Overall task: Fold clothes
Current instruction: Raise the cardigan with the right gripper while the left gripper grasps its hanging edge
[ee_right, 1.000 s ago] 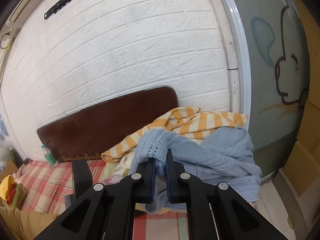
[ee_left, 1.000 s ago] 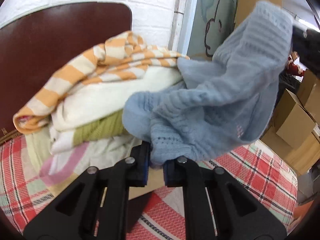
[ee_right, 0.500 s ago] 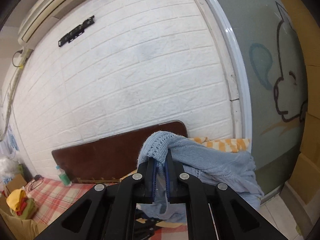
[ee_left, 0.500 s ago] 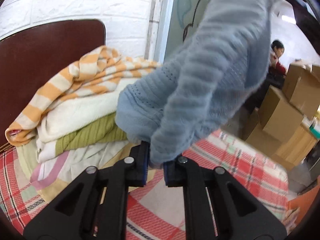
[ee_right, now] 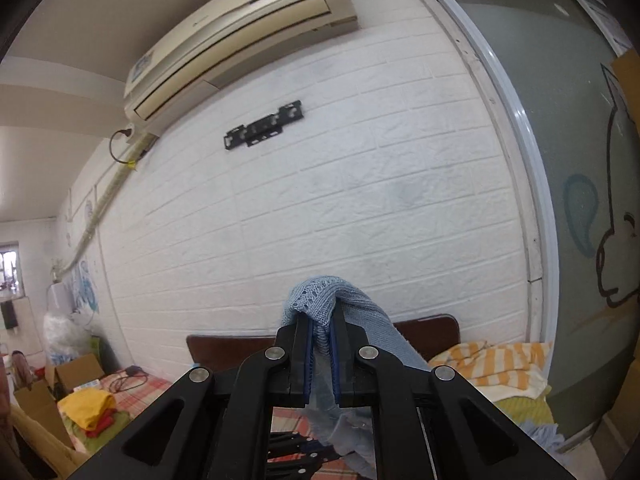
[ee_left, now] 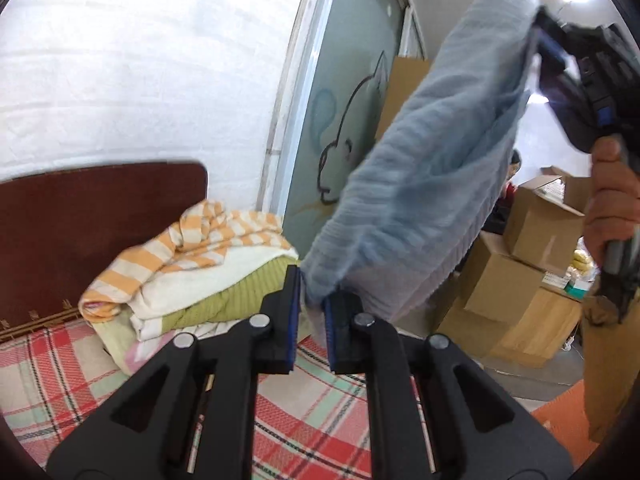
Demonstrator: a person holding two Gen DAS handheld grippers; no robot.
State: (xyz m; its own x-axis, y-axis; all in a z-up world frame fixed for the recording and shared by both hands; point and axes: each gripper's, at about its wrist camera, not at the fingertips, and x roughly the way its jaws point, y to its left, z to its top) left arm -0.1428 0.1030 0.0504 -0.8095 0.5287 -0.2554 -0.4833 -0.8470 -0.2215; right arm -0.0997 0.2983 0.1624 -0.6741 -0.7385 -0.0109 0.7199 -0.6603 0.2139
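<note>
A light blue knitted sweater (ee_left: 420, 184) hangs in the air, stretched between both grippers above the plaid bed (ee_left: 80, 380). My left gripper (ee_left: 311, 312) is shut on its lower edge. In the left wrist view the right gripper (ee_left: 550, 46) sits at the upper right, held by a person's hand (ee_left: 612, 204), pinching the sweater's top edge. In the right wrist view my right gripper (ee_right: 321, 344) is shut on a fold of the blue sweater (ee_right: 320, 304), which drapes down behind the fingers toward the bed.
A pile of clothes with an orange striped garment (ee_left: 208, 236) on top lies by the brown headboard (ee_left: 80, 220). Cardboard boxes (ee_left: 536, 240) stand to the right of the bed. Folded yellow and red clothes (ee_right: 90, 408) lie at the far left. White brick wall (ee_right: 320, 200) behind.
Both grippers have risen and lifted the blue sweater off the pile, drawing it out taut between them. The right wrist view now faces the wall and the air conditioner.
</note>
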